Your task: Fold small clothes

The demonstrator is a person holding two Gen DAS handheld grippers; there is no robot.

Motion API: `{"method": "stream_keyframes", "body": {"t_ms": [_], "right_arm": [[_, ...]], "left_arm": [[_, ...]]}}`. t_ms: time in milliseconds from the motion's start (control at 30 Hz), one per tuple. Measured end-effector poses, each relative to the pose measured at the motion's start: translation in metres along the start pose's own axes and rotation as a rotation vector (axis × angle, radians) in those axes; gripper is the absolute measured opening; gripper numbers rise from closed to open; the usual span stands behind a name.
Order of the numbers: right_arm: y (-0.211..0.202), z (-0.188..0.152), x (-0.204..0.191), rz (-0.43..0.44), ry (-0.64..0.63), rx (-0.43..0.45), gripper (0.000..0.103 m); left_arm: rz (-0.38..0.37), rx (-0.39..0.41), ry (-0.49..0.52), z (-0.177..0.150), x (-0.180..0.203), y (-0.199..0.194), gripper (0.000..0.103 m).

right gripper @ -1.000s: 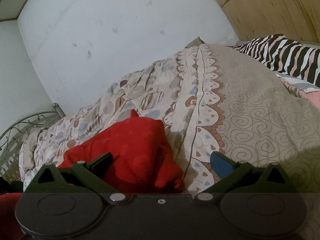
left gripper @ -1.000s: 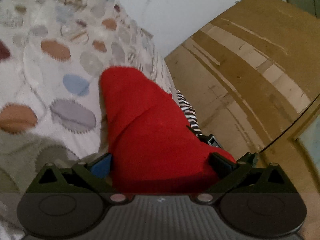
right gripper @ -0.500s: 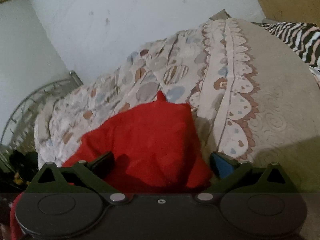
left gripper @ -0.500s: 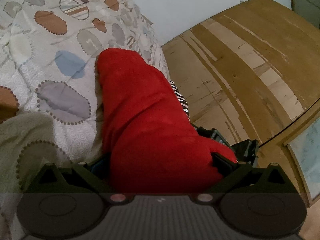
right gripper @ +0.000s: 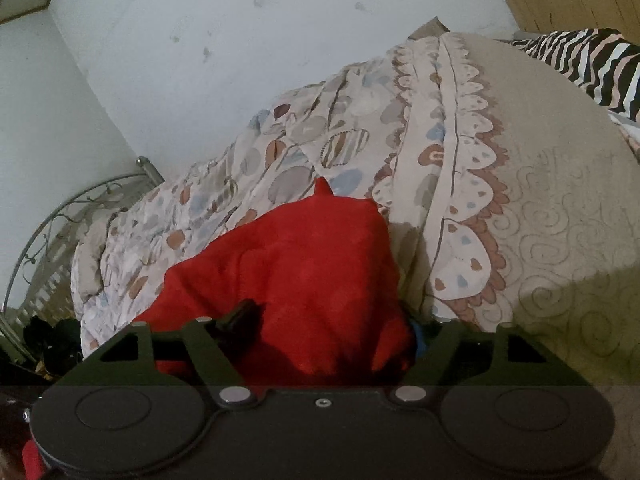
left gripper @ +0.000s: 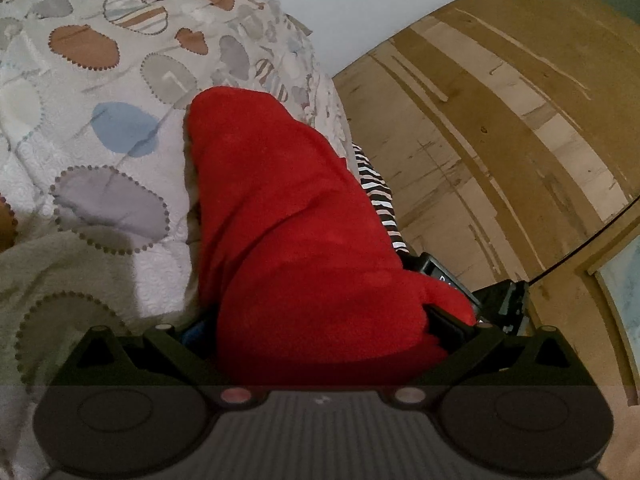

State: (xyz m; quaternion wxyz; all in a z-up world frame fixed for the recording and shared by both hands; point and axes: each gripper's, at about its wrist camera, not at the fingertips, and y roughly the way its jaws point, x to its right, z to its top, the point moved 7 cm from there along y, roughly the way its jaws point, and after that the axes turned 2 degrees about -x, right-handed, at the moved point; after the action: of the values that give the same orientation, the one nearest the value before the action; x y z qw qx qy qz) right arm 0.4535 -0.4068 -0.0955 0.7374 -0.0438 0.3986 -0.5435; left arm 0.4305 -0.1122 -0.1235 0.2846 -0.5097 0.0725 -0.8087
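- Left gripper [left gripper: 320, 320] was clamped on the red garment [left gripper: 288, 220]; fabric filled the gap between its fingers.
- Right gripper [right gripper: 332, 320] also gripped the red garment [right gripper: 304, 276] (blue pad barely visible at the cloth's right edge).
- Garment lay on the patterned quilt [left gripper: 100, 128], bunched into a ridge running away from the left gripper.
- Zebra-striped cloth [left gripper: 376, 192] sat just beside the garment, towards the wooden panel [left gripper: 500, 140].
- Metal bed frame [right gripper: 60, 220] stood at the quilt's far left, right view.
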Motion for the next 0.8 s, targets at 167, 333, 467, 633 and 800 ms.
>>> {"method": "stream_keyframes", "body": {"t_ms": [167, 333, 467, 633, 800], "right_arm": [[0.0, -0.001, 0.001, 0.0, -0.004, 0.007, 0.076], [0.001, -0.002, 0.001, 0.004, -0.005, 0.018, 0.076], [0.0, -0.002, 0.002, 0.009, -0.003, 0.029, 0.076], [-0.001, -0.003, 0.002, 0.004, -0.006, 0.035, 0.075], [-0.004, 0.001, -0.023, -0.114, -0.127, 0.003, 0.064]], "left_arm": [[0.016, 0.008, 0.007, -0.001, 0.003, 0.002, 0.103], [0.015, 0.006, 0.007, -0.001, 0.003, 0.002, 0.103], [0.016, 0.01, 0.004, 0.0, 0.003, 0.003, 0.103], [0.016, -0.005, 0.004, 0.001, 0.003, 0.003, 0.103], [-0.024, -0.022, 0.005, 0.0, -0.003, -0.001, 0.103]]}}
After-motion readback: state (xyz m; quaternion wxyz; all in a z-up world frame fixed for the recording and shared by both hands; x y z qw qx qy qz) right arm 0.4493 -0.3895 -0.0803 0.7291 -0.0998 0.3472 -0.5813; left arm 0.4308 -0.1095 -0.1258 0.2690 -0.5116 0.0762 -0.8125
